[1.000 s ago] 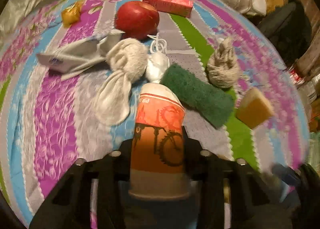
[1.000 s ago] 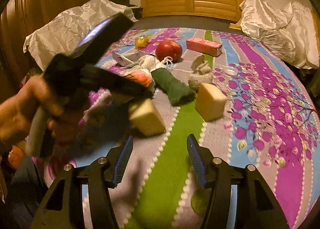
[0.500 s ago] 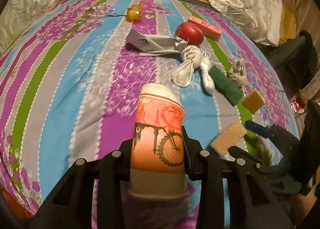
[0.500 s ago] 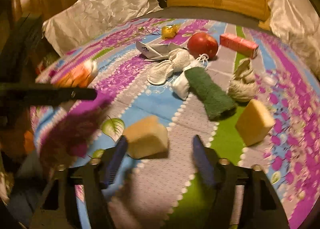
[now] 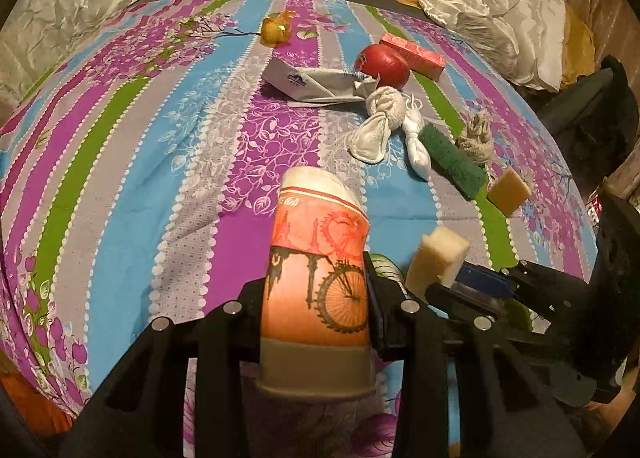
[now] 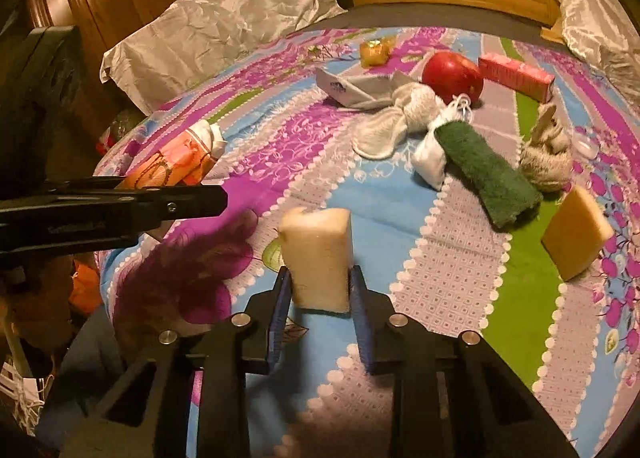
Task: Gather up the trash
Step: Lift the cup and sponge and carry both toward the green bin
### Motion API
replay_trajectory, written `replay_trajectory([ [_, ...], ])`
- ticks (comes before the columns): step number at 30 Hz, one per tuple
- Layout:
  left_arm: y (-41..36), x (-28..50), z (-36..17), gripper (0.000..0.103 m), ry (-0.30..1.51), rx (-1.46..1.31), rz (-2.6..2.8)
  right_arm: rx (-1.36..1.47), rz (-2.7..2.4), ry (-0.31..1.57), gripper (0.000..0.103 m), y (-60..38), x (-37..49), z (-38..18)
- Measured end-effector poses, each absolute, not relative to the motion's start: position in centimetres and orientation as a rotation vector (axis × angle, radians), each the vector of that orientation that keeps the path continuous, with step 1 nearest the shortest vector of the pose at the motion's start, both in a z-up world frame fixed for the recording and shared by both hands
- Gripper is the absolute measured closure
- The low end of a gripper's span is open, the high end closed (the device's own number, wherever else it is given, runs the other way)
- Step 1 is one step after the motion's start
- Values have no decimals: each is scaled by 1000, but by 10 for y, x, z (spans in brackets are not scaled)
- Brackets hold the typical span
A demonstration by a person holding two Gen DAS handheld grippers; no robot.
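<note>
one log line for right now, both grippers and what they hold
left gripper: shut on paper cup | right gripper: closing on pale sponge | bedspread: apple, green scrubber remain

The left hand-held gripper (image 5: 318, 294) points down, its jaws squeezing something. The right hand-held gripper (image 6: 318, 290) tilts down too. Its jaws are closing on something.

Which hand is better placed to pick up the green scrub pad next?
Neither is free now. The right gripper, closing on a sponge, probably sits nearer the green scrub pad; the left gripper holds a paper cup.
</note>
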State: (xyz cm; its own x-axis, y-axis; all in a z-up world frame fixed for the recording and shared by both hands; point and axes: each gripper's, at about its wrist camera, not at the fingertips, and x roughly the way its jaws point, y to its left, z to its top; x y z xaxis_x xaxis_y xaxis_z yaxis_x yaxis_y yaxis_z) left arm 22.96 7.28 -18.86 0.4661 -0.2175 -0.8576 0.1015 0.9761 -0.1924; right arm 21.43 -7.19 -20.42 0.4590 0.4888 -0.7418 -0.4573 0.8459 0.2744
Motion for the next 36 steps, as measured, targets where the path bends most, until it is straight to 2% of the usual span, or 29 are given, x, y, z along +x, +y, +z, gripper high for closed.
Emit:
replay_trajectory([
  [8,56,218,-174,67,1032,-79,-220,95,503,887,75,-109,178,-173],
  [17,-1,194,-169,67,1044,4,-302,196,360,868,75,-166,121,-144],
  [26,-88,179,-126,67,952,128,-425,281,168,758,75,-249,73,-93],
  [36,-222,154,-66,67,798,244,-629,328,-139,628,75,-376,-4,-36],
])
